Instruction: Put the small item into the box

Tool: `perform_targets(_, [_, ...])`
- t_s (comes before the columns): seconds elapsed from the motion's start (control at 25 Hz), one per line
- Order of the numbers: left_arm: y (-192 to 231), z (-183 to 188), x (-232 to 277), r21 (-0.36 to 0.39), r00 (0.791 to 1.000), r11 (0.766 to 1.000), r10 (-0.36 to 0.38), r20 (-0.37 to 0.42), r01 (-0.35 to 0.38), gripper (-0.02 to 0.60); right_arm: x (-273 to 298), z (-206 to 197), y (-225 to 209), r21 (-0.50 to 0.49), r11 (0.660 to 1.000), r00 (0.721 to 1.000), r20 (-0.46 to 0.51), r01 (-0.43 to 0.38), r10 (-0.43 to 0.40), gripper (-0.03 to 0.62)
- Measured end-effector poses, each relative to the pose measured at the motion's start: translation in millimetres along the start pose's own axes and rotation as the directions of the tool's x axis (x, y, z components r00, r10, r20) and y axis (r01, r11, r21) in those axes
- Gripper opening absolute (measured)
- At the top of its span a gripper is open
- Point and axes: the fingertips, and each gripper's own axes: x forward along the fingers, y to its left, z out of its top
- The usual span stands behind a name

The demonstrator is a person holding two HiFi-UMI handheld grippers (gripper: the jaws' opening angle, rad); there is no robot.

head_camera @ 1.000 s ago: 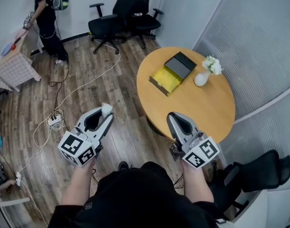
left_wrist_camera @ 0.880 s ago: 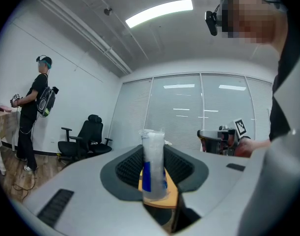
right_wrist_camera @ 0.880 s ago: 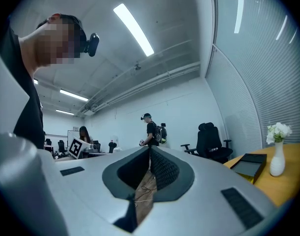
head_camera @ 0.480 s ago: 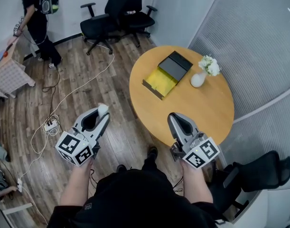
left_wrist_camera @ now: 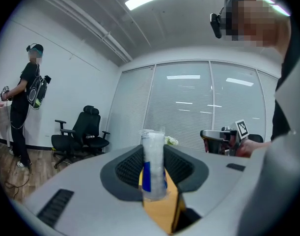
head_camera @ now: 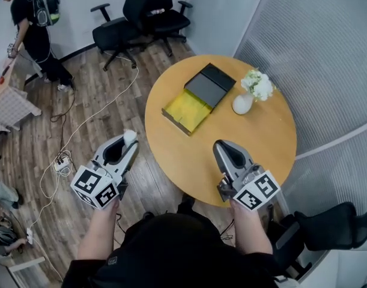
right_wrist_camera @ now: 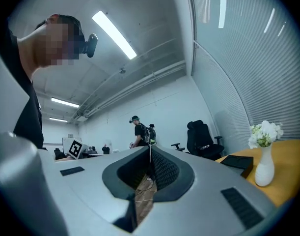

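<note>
As the carrying step of the task goes on, the left tongs (head_camera: 130, 138) pinch the small item (left_wrist_camera: 152, 165), a clear-wrapped packet with a blue band. They hold it upright between their pads, out over the wooden floor (head_camera: 105, 101) and short of the round bench (head_camera: 255, 143). The right tongs (head_camera: 223, 147) are pressed together with nothing between them, poised above the bench's near edge. The box (head_camera: 184, 109) lies open on the far left part of the bench, its yellow tray bare and its dark lid (head_camera: 211, 84) just beside it. By the look of things the item is in hand but not yet delivered. The next move calls for a reach forward and to the right across the bench edge, then a release over the yellow tray. A white vase (head_camera: 242, 104) of flowers stands near the box on its right, apart from the likely path. Beyond are two black office chairs (head_camera: 144, 14), a white cable (head_camera: 93, 119) trailing over the floor and another person (head_camera: 33, 29). None stands between the item and the box.
</note>
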Motion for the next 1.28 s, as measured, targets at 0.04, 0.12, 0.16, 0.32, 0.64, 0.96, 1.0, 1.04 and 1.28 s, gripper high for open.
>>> perform_targets(0.04, [-4,1,13,0.0,1.0,1.0,-0.001,-0.004,0.001,0.133,-1,4,-12,0.005,1.0,1.0,0.004,-0.004,0.004,0.038])
perform_targets(0.12, [-13,4,38,0.001,1.0,1.0,0.0,-0.009,0.0,0.133,-5,10,-35,0.011,1.0,1.0,0.007,-0.017,0.017,0.038])
perform_targets(0.16, [-18,5,48,0.001,1.0,1.0,0.002,-0.011,-0.002,0.133,-6,12,-44,0.014,1.0,1.0,0.007,-0.024,0.024,0.038])
perform_targets(0.32, [-32,8,79,-0.001,1.0,1.0,0.017,-0.017,-0.017,0.133,-14,18,-70,0.031,0.998,0.998,0.003,-0.06,0.06,0.038])
perform_targets(0.64, [-40,-7,122,-0.037,0.999,0.999,-0.008,-0.037,0.006,0.133,-15,16,-100,0.055,0.996,0.998,-0.008,-0.068,0.069,0.038])
perform_targets(0.96, [-9,-15,148,-0.067,0.998,0.998,-0.025,-0.057,0.021,0.133,11,1,-111,0.084,0.996,0.998,-0.054,-0.04,0.044,0.038])
perform_targets(1.0, [-5,-18,152,-0.068,0.998,0.997,-0.03,-0.06,0.026,0.133,14,-1,-112,0.087,0.996,0.997,-0.059,-0.037,0.042,0.038])
perform_targets(1.04, [-1,-20,156,-0.072,0.997,0.997,-0.034,-0.064,0.03,0.133,18,-2,-113,0.091,0.995,0.997,-0.064,-0.034,0.04,0.038])
perform_targets(1.28, [24,-40,188,-0.126,0.994,0.991,-0.06,-0.092,0.048,0.133,38,-18,-118,0.109,0.994,0.995,-0.095,-0.027,0.038,0.038])
